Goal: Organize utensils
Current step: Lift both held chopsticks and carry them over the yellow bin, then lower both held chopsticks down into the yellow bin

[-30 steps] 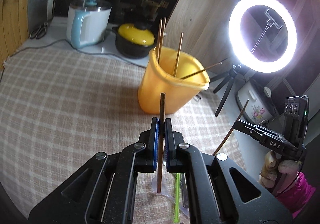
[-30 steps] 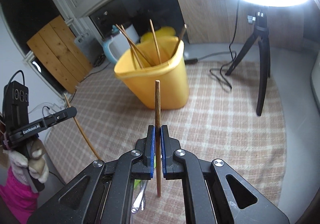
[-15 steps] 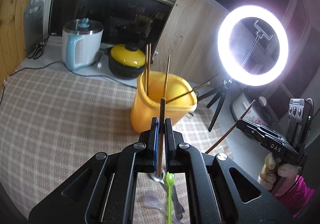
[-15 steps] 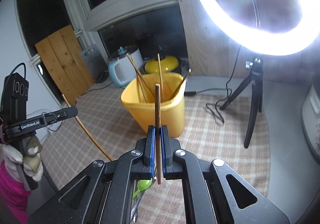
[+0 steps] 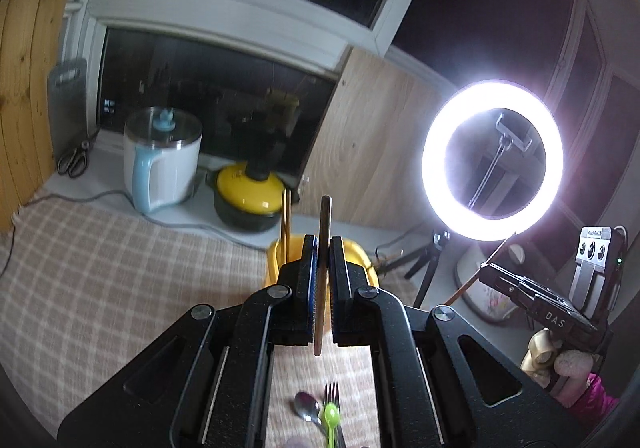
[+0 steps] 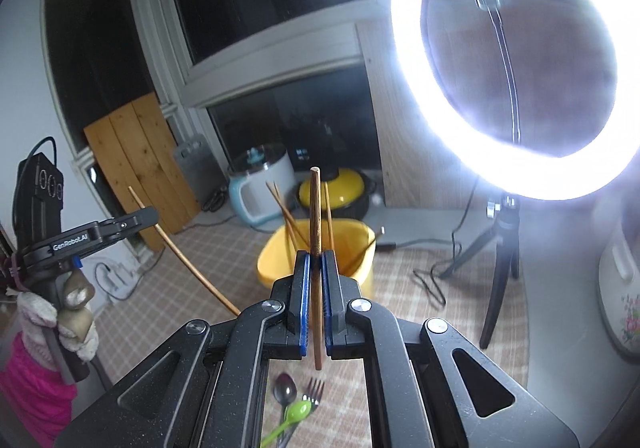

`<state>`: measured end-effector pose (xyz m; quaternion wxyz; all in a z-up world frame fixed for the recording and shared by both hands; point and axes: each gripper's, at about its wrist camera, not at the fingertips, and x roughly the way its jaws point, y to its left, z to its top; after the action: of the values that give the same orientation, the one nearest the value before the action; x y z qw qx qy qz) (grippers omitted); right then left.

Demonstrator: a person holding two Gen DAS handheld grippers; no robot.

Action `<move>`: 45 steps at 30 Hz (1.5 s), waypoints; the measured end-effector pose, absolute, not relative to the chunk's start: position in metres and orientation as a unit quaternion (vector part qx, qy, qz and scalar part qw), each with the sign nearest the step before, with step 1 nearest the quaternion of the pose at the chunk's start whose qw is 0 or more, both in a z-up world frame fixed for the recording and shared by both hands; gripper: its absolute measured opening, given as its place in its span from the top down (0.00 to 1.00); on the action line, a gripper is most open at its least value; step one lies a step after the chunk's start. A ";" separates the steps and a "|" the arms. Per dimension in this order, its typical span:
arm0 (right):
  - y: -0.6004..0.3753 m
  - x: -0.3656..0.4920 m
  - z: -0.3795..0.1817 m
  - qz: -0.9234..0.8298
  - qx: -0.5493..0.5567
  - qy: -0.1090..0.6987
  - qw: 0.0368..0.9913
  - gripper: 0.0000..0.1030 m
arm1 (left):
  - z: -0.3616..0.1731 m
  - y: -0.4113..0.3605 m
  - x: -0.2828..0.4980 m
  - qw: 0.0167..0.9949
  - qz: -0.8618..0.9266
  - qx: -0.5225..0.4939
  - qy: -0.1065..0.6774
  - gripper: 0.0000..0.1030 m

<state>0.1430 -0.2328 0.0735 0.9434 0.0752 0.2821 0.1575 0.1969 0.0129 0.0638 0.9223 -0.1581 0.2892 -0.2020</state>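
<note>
My left gripper [image 5: 322,244] is shut on a brown wooden chopstick [image 5: 325,220] held upright. My right gripper [image 6: 316,258] is shut on another wooden chopstick [image 6: 315,208], also upright. Both are raised high and in front of a yellow plastic cup [image 6: 360,244] that holds several chopsticks [image 6: 284,208]; the cup is mostly hidden behind my left jaws [image 5: 358,248]. On the checked cloth below lie a metal spoon [image 6: 285,388], a metal fork [image 6: 313,388] and a green plastic spoon [image 6: 298,410]; they also show in the left wrist view [image 5: 330,414].
A lit ring light [image 5: 492,164] on a tripod [image 6: 500,268] stands at the right. A white and blue kettle [image 5: 160,164], a yellow-lidded pot [image 5: 248,196] and scissors [image 5: 74,164] sit on the ledge behind. A flowered cooker [image 6: 622,300] is far right.
Both grippers have risen and tilted upward with their chopsticks still held. The cup has dropped lower in both views, and the spoons and fork have come into view below.
</note>
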 end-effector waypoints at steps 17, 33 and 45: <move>-0.230 0.169 0.106 0.150 0.080 0.224 0.960 0.96 | 0.087 0.008 0.231 0.939 -0.189 -0.154 0.244 0.97; -0.229 0.203 0.075 0.131 0.079 0.257 0.954 0.96 | 0.050 -0.006 0.259 0.927 -0.181 -0.155 0.290 0.97; -0.229 0.213 0.047 0.127 0.085 0.294 0.943 0.96 | 0.020 -0.013 0.267 0.917 -0.173 -0.159 0.323 0.97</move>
<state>0.2130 -0.2292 0.0473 0.9434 0.0849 0.2945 0.1269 0.2671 -0.0134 0.0198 0.9167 -0.1593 0.3228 -0.1733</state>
